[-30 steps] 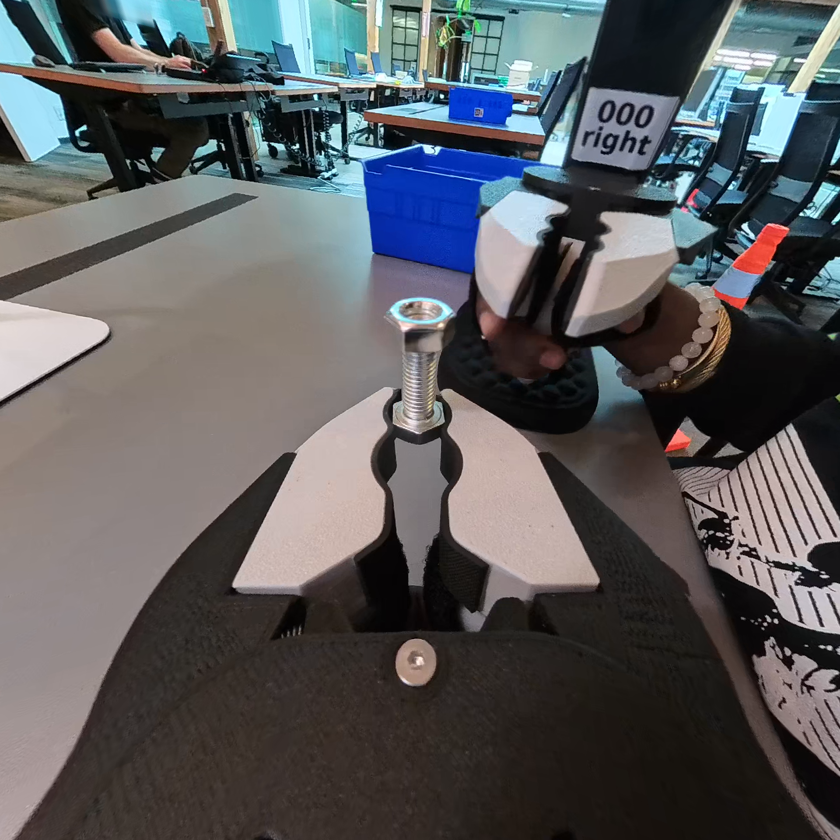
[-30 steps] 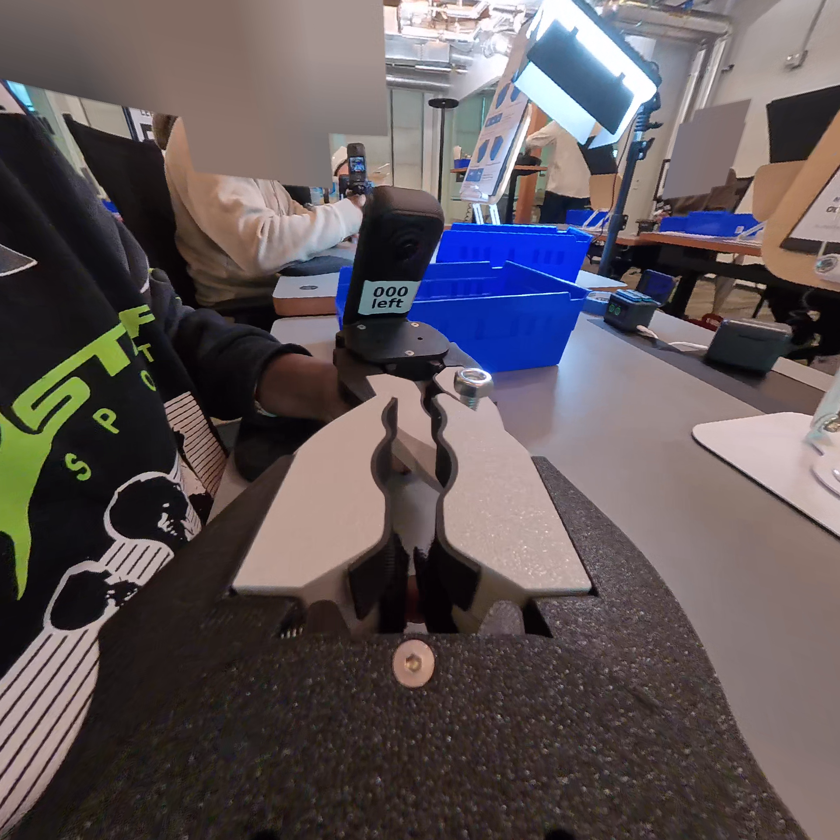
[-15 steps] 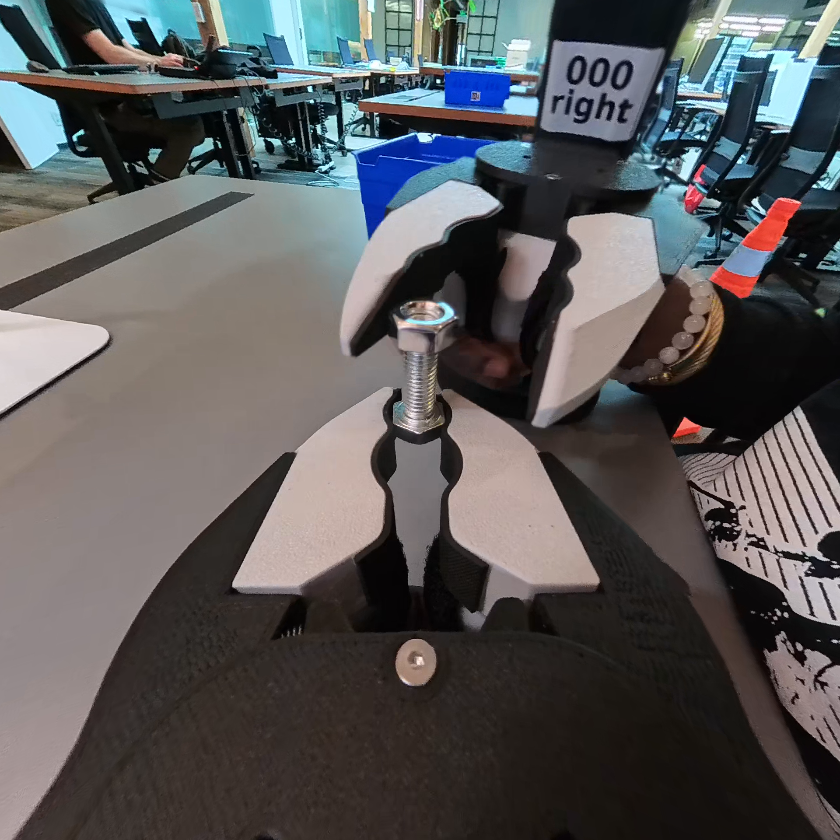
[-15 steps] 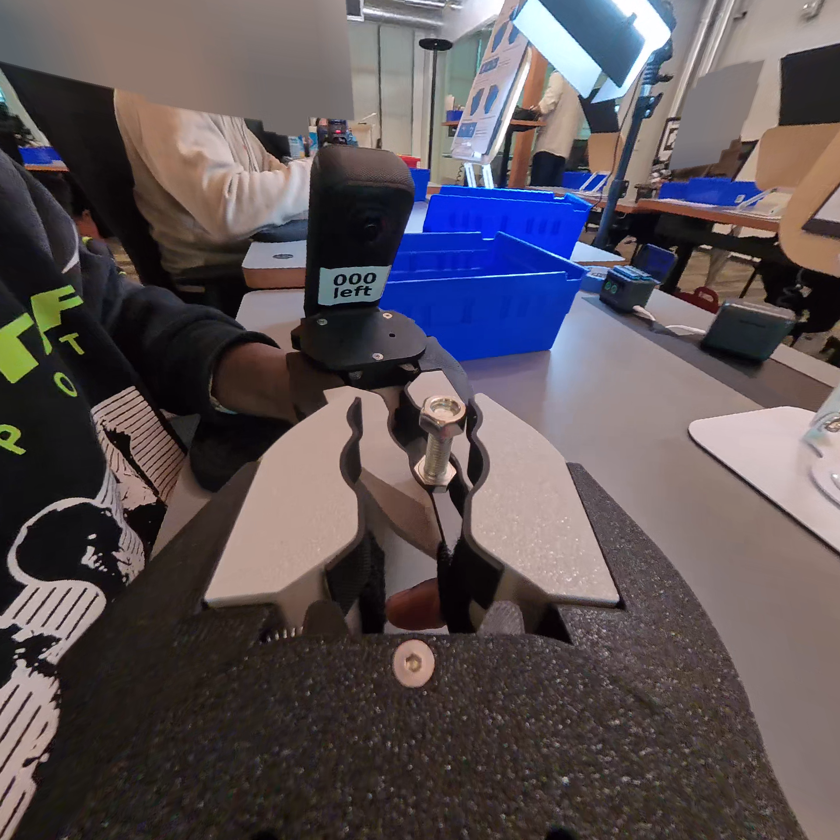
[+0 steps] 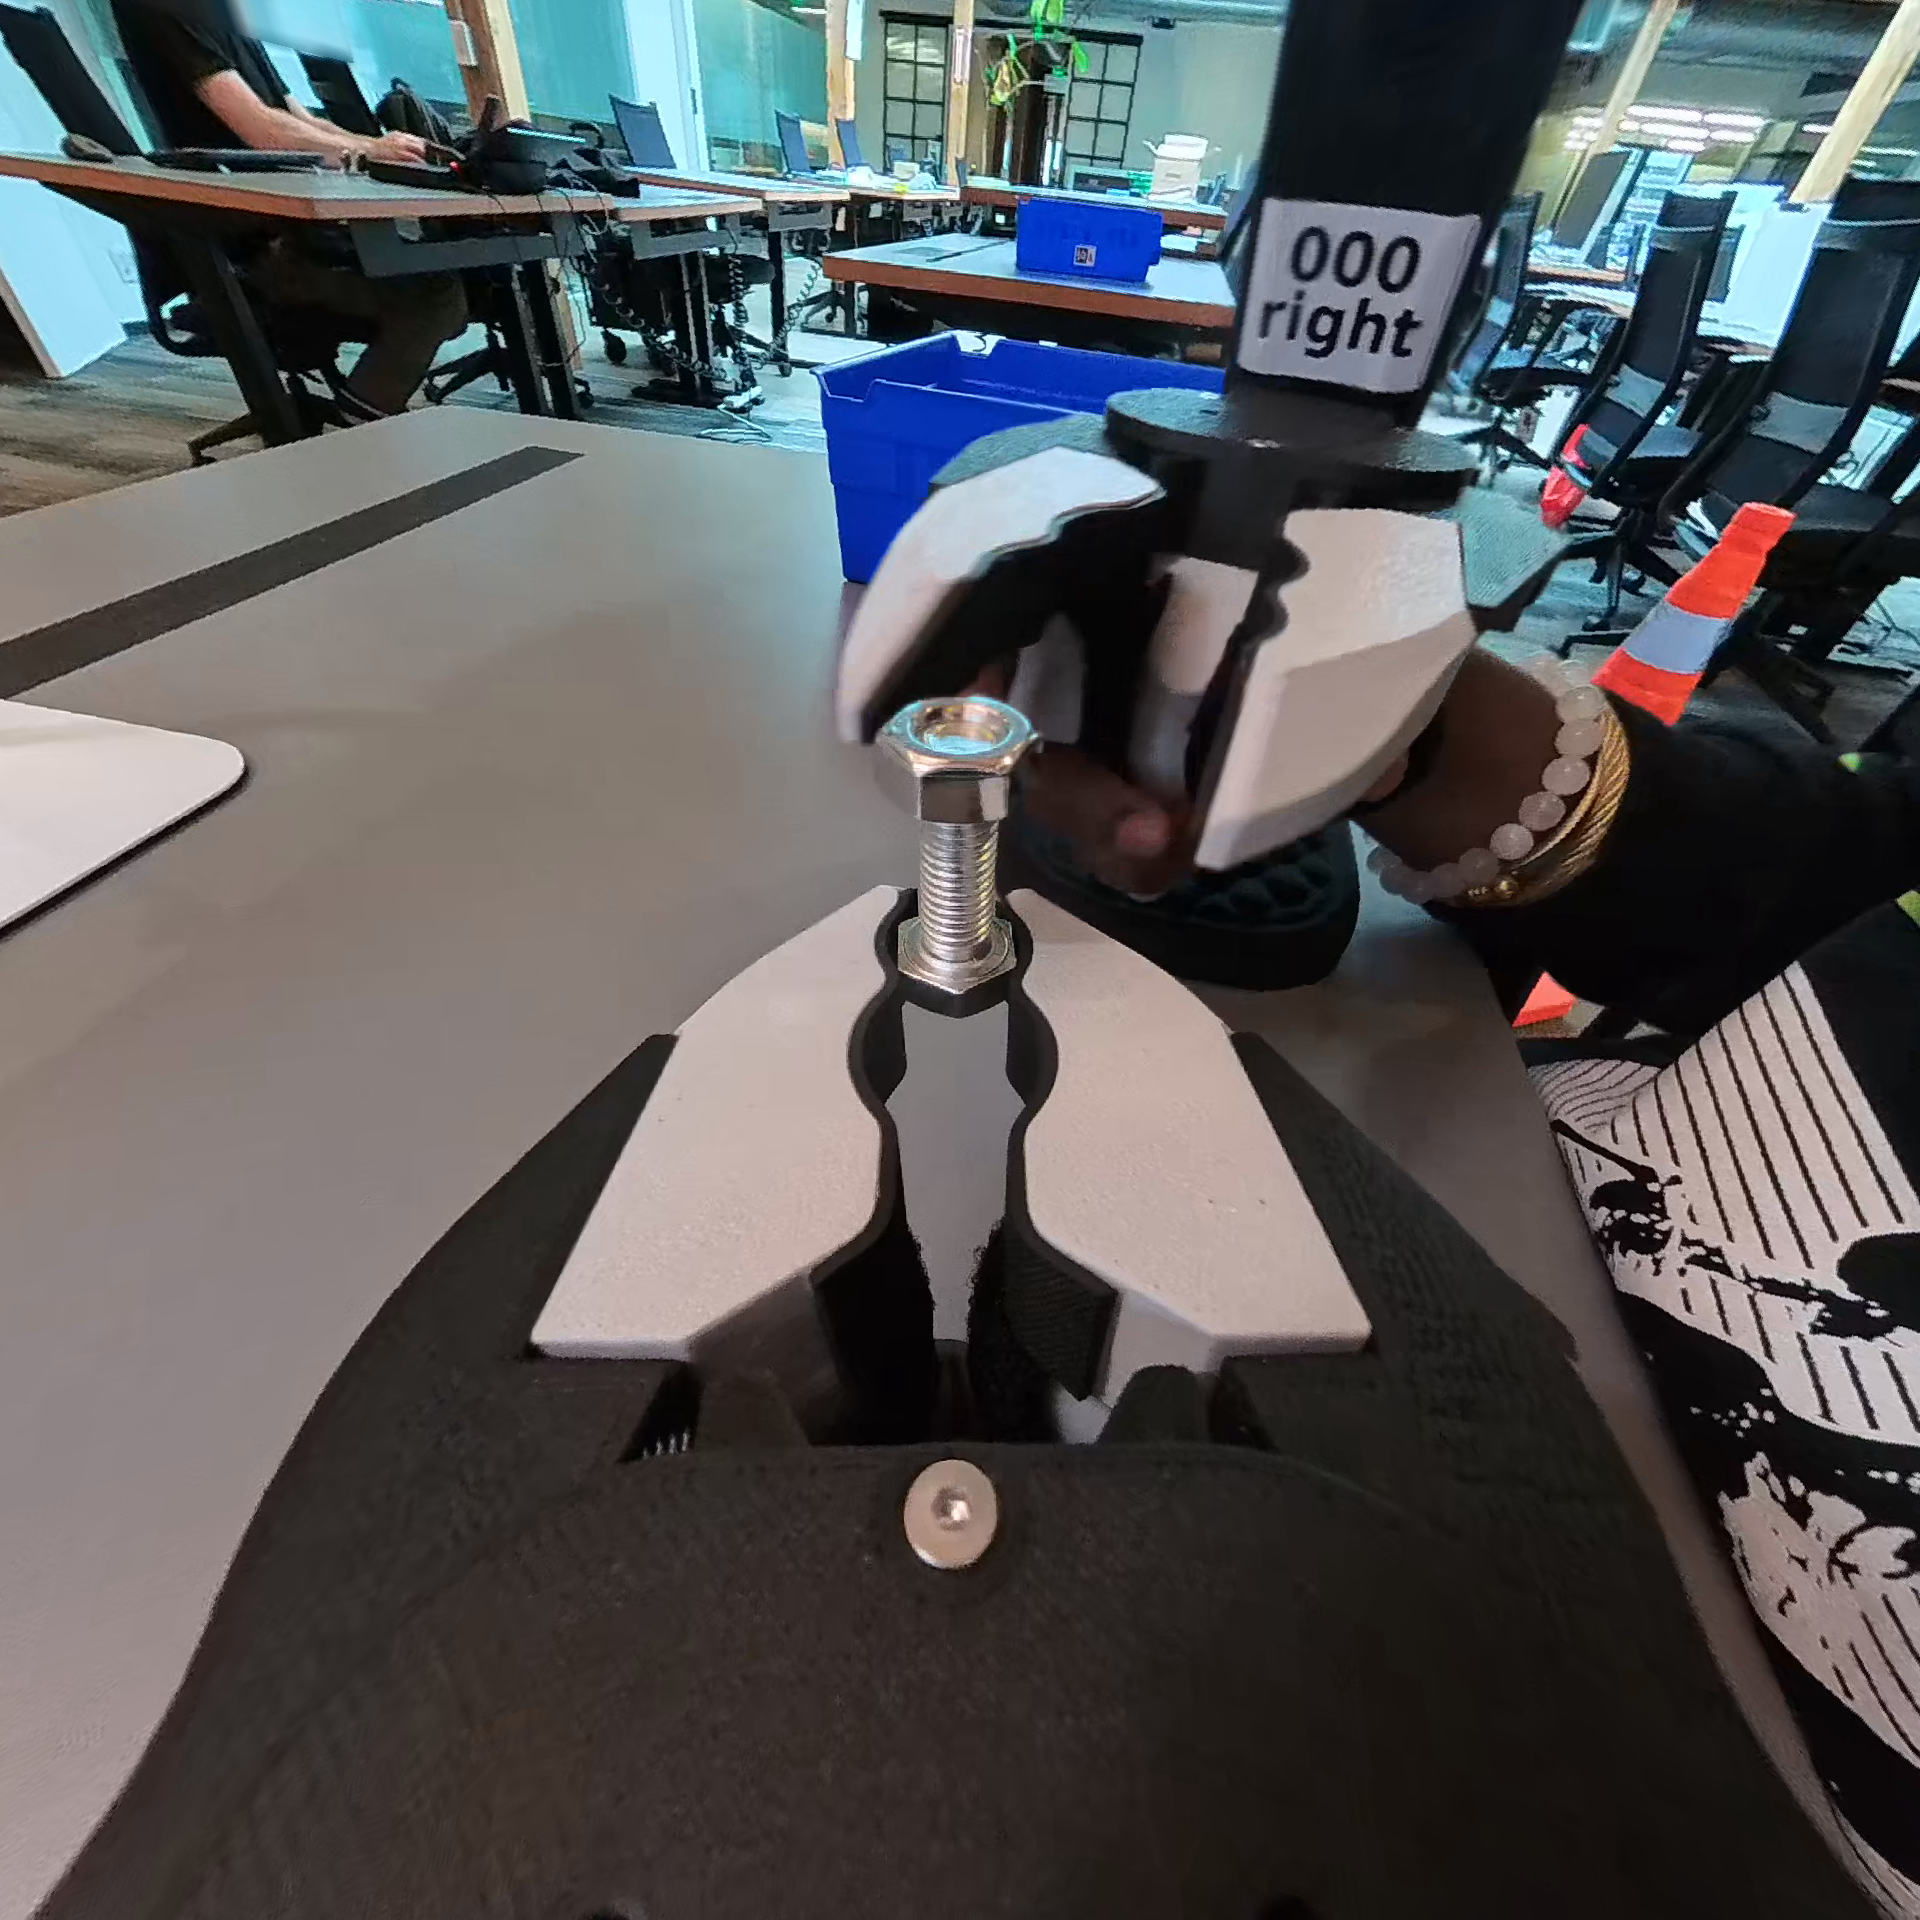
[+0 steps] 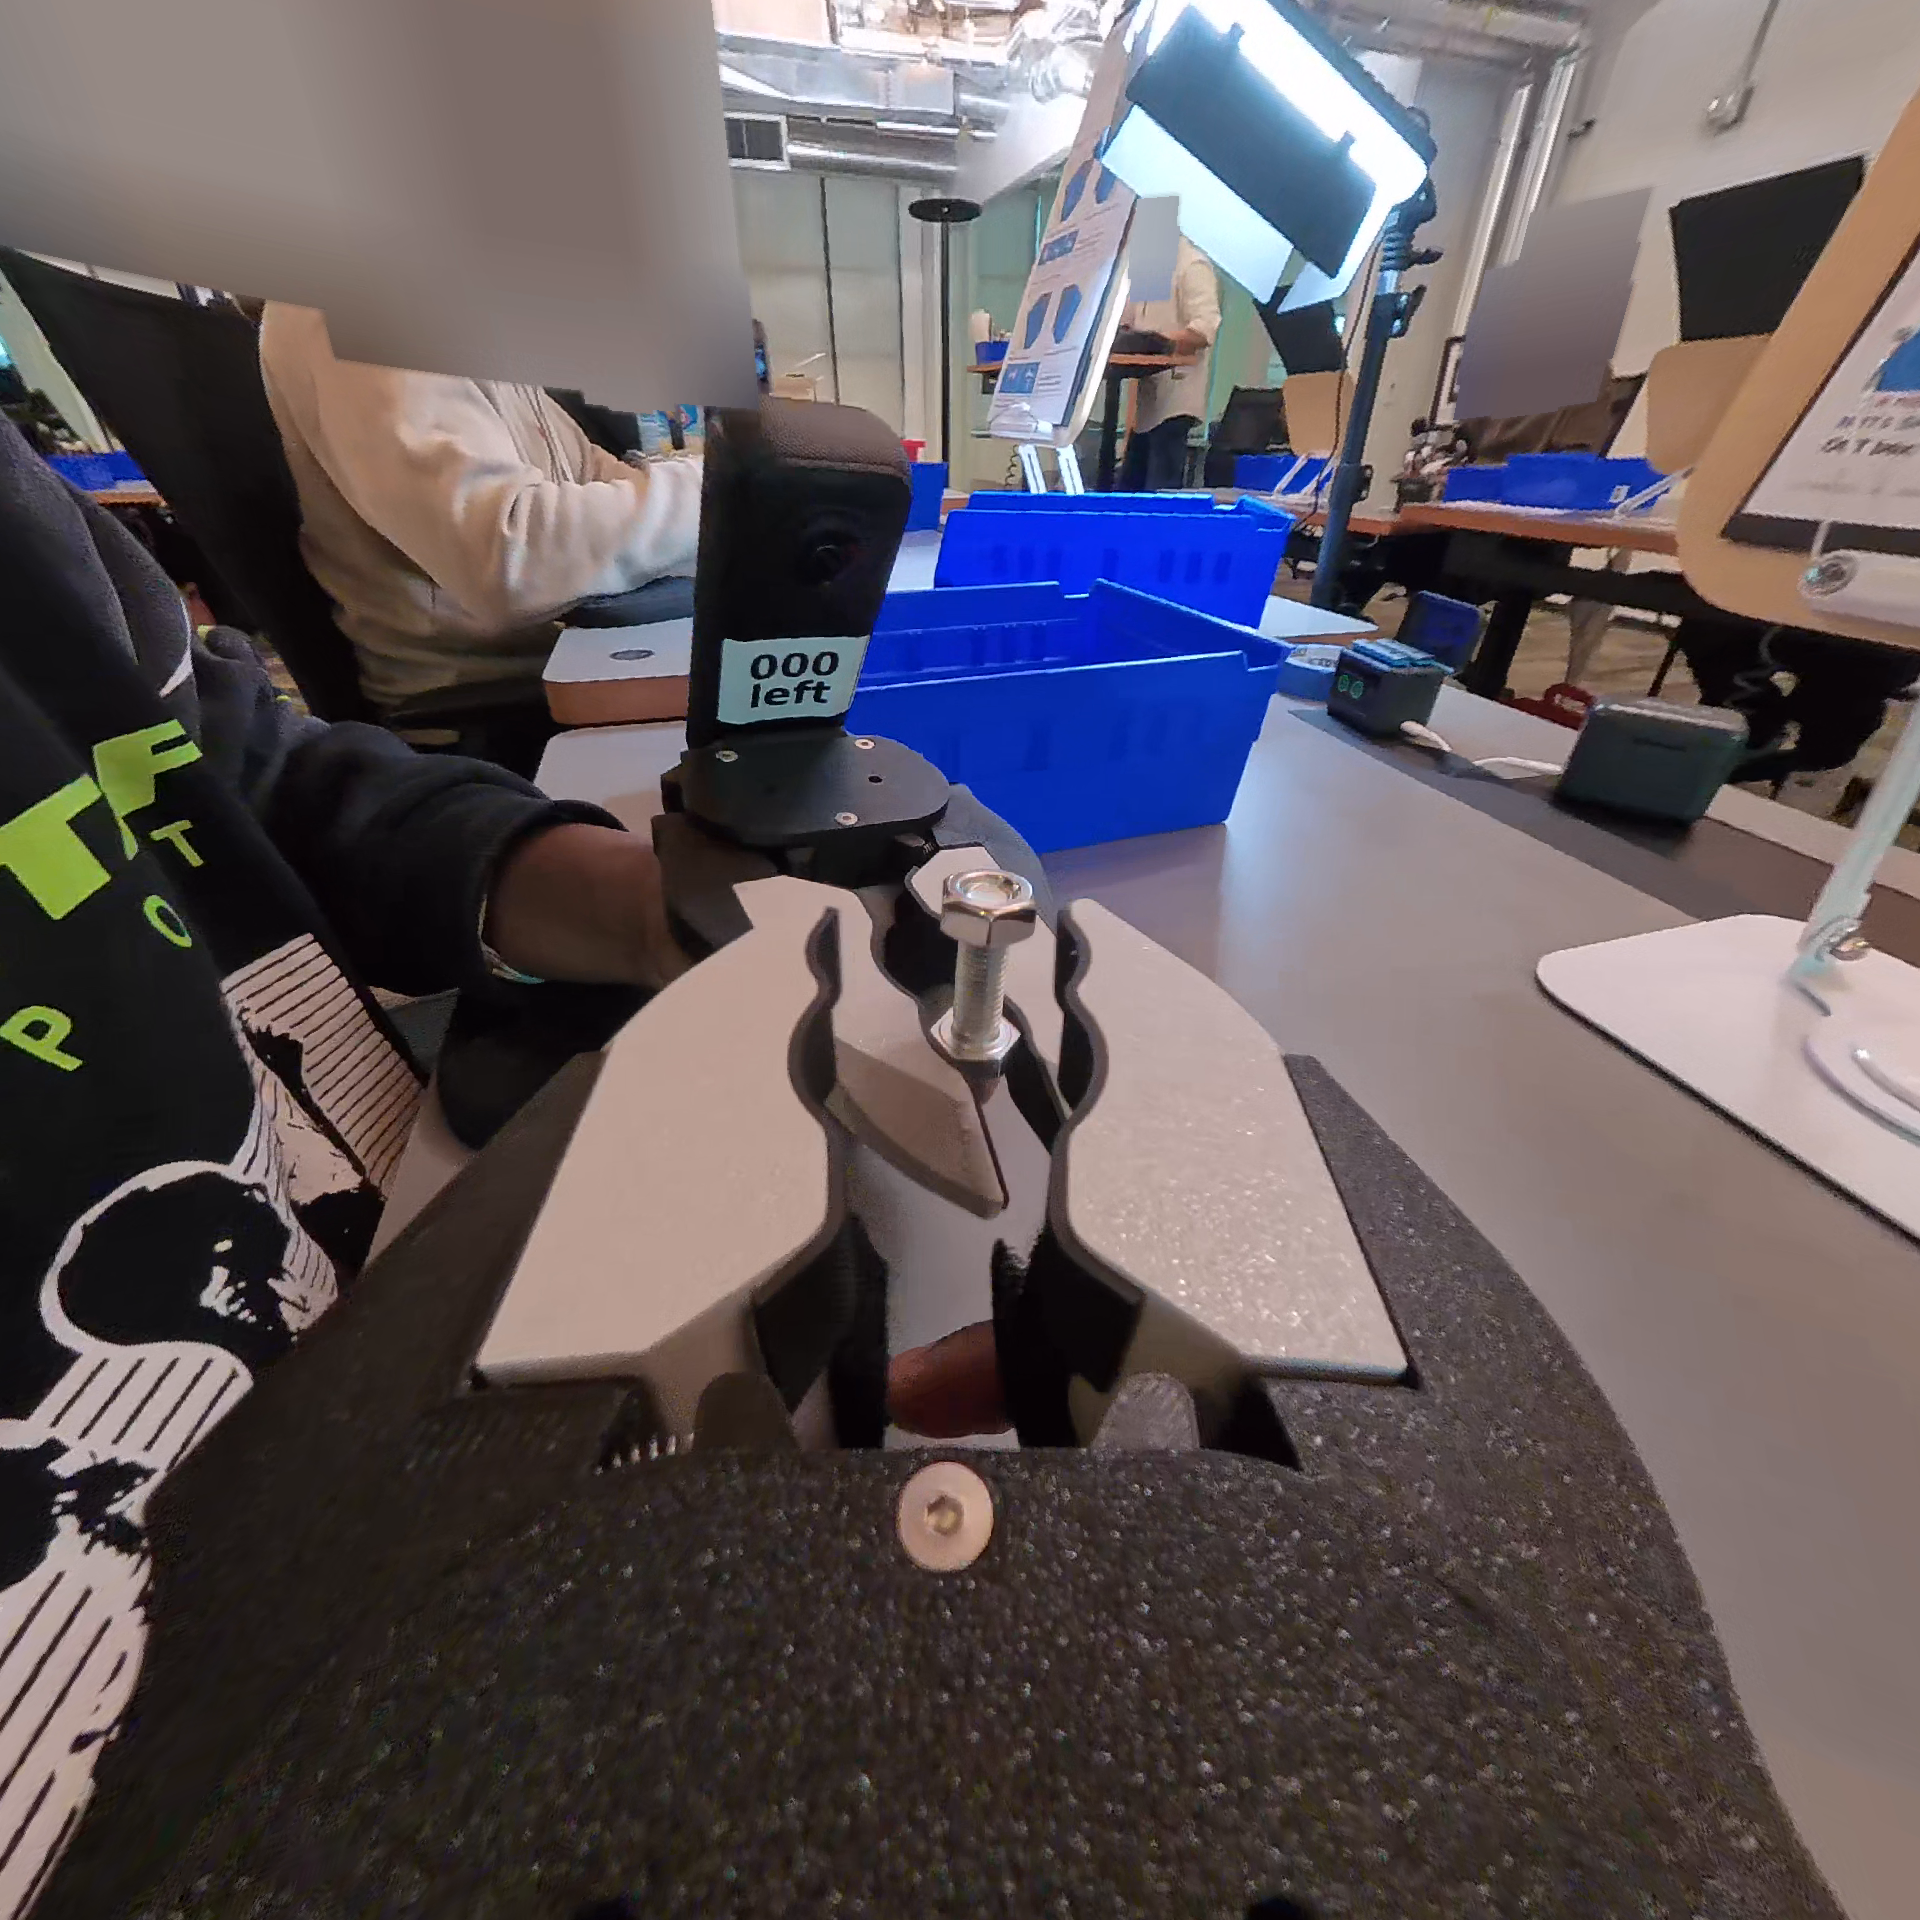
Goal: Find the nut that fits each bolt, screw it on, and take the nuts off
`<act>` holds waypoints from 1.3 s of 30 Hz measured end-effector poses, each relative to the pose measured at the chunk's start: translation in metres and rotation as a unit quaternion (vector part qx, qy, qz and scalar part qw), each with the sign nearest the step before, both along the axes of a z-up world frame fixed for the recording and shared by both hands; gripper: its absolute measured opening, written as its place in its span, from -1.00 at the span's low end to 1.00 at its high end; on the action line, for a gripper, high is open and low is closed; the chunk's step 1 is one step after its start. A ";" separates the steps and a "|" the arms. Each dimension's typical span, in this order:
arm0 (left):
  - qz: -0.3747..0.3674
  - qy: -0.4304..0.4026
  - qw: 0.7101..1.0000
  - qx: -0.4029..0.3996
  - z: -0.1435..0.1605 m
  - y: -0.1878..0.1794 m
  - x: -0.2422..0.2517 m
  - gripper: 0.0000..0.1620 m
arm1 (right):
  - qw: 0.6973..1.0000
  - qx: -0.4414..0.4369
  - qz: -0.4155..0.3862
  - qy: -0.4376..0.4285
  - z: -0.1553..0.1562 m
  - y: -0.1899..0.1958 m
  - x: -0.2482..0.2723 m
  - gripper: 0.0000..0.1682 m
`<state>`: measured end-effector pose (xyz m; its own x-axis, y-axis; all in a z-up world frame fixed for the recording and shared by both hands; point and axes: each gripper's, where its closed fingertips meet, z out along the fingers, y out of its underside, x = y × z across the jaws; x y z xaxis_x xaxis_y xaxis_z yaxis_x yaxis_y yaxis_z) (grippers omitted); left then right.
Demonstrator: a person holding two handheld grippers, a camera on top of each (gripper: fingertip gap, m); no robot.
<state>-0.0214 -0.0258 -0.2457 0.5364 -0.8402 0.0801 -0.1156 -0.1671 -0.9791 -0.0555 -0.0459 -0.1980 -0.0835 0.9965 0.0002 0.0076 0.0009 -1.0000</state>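
Grey table [image 5: 416,831] up front, dark strip [image 5: 260,582] running along its far left. Blue bin [image 5: 914,436] sits at the far edge, white pad [image 5: 94,790] on the left. Orange cone [image 5: 1704,613] far right, office chairs [image 5: 1714,364] beyond it.

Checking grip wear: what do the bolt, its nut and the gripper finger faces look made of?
Bolt: bright silvery metal, likely zinc-plated steel; it shows mirror glints and crisp threads.
Nut: same shiny metal look, with hex flats catching light.
Left gripper fingers: matte pale grey, finely grainy, probably printed or coated plastic; black edges, possibly rubber.
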 end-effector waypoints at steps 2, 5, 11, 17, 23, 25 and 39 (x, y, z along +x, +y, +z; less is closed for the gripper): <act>-0.007 0.005 1.000 0.000 -0.001 -0.002 0.002 -0.82 | 1.000 -0.003 0.007 -0.009 -0.002 -0.001 -0.007 -0.44; -0.016 0.013 1.000 0.002 -0.004 -0.004 0.006 -0.82 | 1.000 -0.002 0.024 -0.015 -0.003 -0.006 -0.014 -0.44; -0.001 0.014 1.000 0.005 -0.002 -0.001 0.001 -0.82 | 1.000 0.008 0.018 -0.017 -0.003 -0.008 -0.010 -0.46; 0.013 0.002 1.000 -0.004 -0.001 0.003 -0.004 -0.82 | 1.000 0.011 0.020 0.000 0.002 -0.011 0.014 -0.81; 0.002 0.001 1.000 -0.005 -0.001 0.001 0.000 -0.82 | 1.000 0.010 -0.014 -0.001 0.001 0.003 0.012 -0.75; -0.002 0.003 1.000 -0.004 -0.001 0.000 0.001 -0.82 | 1.000 0.000 -0.005 -0.001 0.001 0.002 0.005 -0.59; -0.003 0.013 1.000 -0.002 -0.003 -0.001 0.001 -0.82 | 1.000 0.011 0.001 -0.025 -0.007 -0.002 -0.001 -0.58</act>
